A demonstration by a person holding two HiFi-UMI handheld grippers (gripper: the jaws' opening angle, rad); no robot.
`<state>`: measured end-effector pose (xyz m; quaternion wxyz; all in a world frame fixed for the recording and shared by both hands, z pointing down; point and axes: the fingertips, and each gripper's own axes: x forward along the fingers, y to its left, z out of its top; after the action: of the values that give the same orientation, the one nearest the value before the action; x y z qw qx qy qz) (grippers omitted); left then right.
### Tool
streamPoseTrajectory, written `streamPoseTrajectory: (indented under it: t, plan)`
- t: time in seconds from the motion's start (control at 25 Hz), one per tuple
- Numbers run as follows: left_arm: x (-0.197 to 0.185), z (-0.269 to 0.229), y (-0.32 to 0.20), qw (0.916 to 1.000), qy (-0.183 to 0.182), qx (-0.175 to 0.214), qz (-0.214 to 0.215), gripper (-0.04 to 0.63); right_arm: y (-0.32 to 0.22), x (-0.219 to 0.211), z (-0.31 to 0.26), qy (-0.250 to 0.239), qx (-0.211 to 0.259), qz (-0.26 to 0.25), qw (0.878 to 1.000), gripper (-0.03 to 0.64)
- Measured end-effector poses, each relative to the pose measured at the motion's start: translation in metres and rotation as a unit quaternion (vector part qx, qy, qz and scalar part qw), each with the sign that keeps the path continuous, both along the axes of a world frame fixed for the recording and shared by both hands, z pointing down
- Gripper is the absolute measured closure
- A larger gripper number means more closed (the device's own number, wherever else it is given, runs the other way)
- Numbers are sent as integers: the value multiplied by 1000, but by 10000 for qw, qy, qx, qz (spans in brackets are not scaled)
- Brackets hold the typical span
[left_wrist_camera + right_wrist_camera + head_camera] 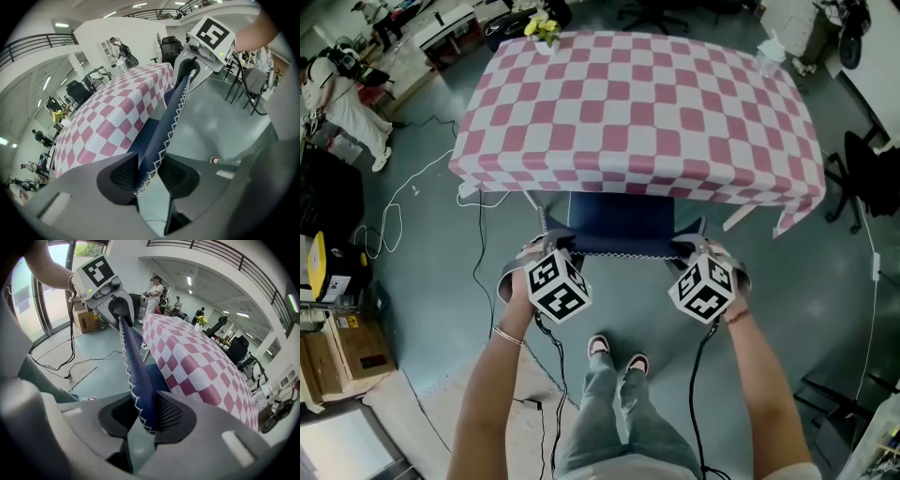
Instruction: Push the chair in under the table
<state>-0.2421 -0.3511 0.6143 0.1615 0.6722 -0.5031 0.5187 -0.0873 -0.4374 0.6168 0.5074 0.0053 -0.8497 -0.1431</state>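
Jaws of the left gripper clamp the left top corner of the navy chair, whose seat front lies beneath the checked-cloth bench; the right gripper clamps the right corner.

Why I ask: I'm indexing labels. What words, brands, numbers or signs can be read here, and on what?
No legible text anywhere.
Marker cubes on the left tongs and right tongs: black-and-white patterns, no letters.
Yellow box: print too small.
Cardboard box: label blurred.
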Motion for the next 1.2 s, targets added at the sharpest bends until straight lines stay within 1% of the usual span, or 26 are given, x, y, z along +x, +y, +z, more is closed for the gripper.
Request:
streamPoseTrajectory:
  t: [0.4,0.48,0.6,0.72,0.88,0.96,1.08,1.2]
  plan:
    - [-31,-2,-22,10000,-62,34,30,471,-16,-28,-2,-53,47,29,10000,520]
    - [-32,-3,-24,10000,-47,23,76,471,-17,-30,-2,-36,-5,17,10000,520]
    - [-32,-3,-24,9999,-58,62,113,471,-18,-30,-2,-91,98,27,9999,520]
    - [-31,-1,-24,9999,-3,41,155,469,-18,-29,-1,-54,56,75,9999,520]
    - [-30,-1,-24,9998,37,30,216,469,-16,-27,0,12,92,-35,10000,517]
    - [-27,1,-23,9996,33,12,270,469,-15,-24,2,75,33,-48,10000,517]
    - [-25,4,-22,9994,52,-84,347,469,-13,-23,5,183,-185,-53,9996,515]
    - [-23,6,-19,9993,64,-138,355,465,-11,-22,6,289,-317,-77,9990,515]
